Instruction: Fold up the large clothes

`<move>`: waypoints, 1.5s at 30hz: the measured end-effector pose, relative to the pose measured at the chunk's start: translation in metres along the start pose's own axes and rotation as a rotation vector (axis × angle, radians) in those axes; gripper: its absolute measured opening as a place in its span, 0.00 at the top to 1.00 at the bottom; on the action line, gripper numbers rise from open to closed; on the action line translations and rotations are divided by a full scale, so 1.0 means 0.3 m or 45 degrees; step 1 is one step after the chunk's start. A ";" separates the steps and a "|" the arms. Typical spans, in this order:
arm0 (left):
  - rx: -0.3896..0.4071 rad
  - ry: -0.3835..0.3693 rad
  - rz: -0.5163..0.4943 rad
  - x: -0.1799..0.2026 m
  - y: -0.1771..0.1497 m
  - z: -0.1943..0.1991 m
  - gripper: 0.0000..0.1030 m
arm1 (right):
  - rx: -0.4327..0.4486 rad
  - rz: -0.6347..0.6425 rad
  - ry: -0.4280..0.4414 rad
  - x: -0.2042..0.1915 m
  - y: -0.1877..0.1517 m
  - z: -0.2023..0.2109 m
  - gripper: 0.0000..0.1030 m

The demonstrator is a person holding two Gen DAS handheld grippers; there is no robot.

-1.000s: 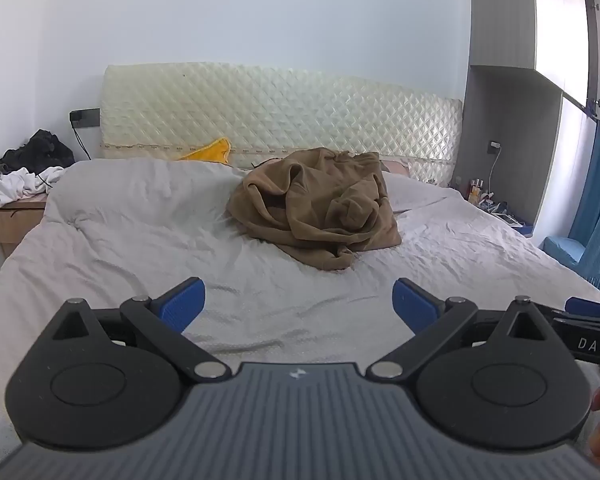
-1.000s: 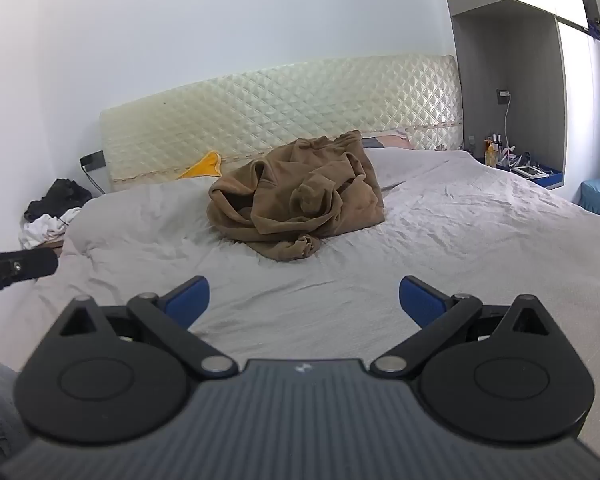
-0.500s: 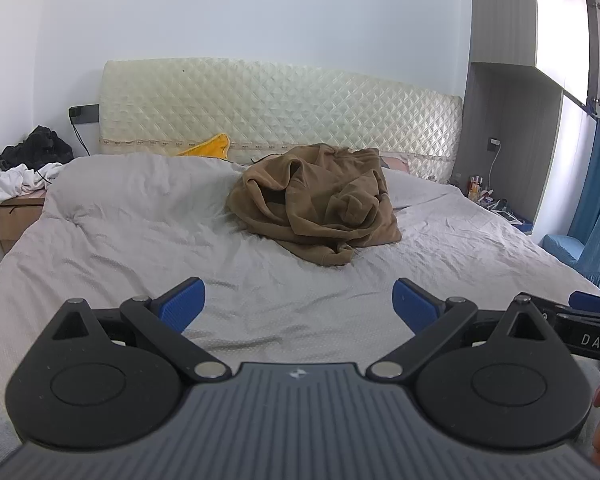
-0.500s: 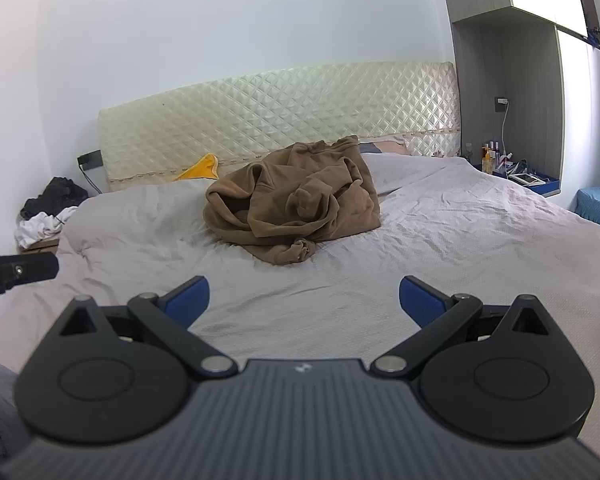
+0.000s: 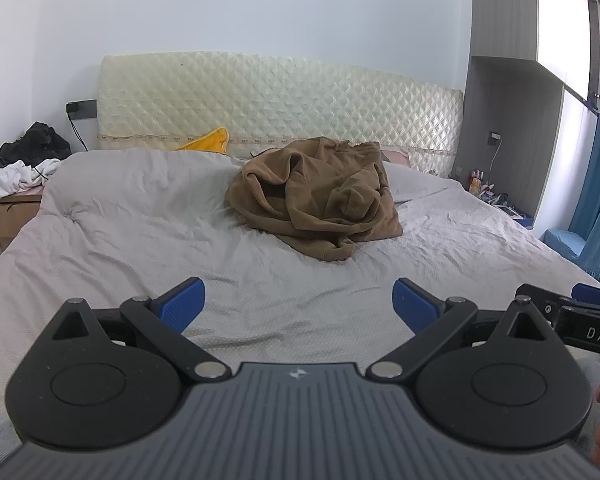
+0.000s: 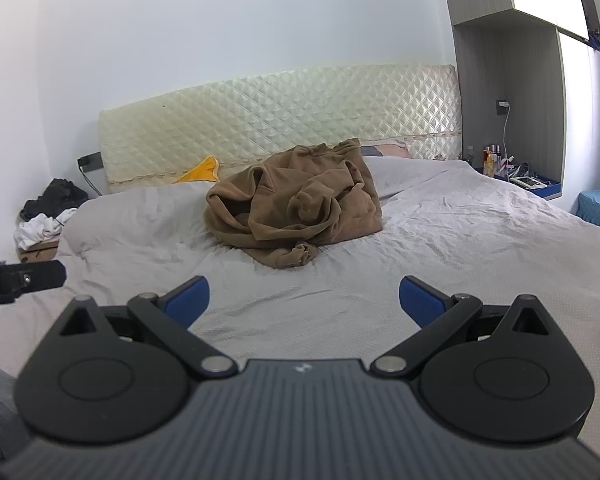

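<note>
The bed (image 5: 148, 240) spread wide under a rumpled grey cover, and the brown garment (image 5: 316, 196) lay in a heap near its head, well apart from both tools. The left gripper (image 5: 298, 304) and the right gripper (image 6: 304, 300) hung over the near bedding, blue pads spread wide, holding nothing. A pinch into that tangle would likely catch several layers, or the cover, dragging everything
</note>
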State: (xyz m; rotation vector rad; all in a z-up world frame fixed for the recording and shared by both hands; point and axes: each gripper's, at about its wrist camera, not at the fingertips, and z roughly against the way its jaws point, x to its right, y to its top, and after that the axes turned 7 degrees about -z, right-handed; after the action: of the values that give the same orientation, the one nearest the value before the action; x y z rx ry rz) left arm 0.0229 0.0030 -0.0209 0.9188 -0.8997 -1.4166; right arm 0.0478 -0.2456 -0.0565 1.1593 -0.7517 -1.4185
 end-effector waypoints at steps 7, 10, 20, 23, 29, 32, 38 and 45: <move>-0.002 0.000 0.003 0.001 0.007 -0.009 0.01 | -0.016 0.008 -0.010 -0.012 -0.003 -0.023 0.00; -0.001 0.003 0.000 0.005 0.006 -0.009 0.01 | -0.018 0.007 -0.009 -0.007 0.000 -0.026 0.00; 0.003 0.003 -0.002 0.011 0.004 -0.017 0.01 | 0.006 0.002 -0.018 -0.012 -0.005 -0.023 0.00; 0.002 0.003 0.001 0.013 0.000 -0.018 0.01 | 0.002 0.005 -0.020 -0.013 -0.006 -0.023 0.00; 0.004 -0.008 0.002 0.020 -0.010 -0.024 0.01 | -0.006 0.017 -0.026 -0.014 -0.017 -0.025 0.00; -0.002 -0.010 0.007 0.026 -0.018 -0.035 0.01 | -0.013 0.008 -0.022 -0.010 -0.024 -0.033 0.00; -0.030 -0.015 0.023 0.010 -0.023 -0.067 0.01 | -0.034 0.002 -0.015 0.000 -0.038 -0.056 0.00; -0.034 -0.012 -0.012 0.019 -0.012 -0.109 0.01 | -0.055 0.003 -0.029 0.007 -0.046 -0.086 0.00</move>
State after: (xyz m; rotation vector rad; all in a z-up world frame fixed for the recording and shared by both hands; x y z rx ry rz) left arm 0.0513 -0.0030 -0.0373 0.8977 -0.8825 -1.4392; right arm 0.0674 -0.2410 -0.0778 1.1104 -0.7340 -1.4417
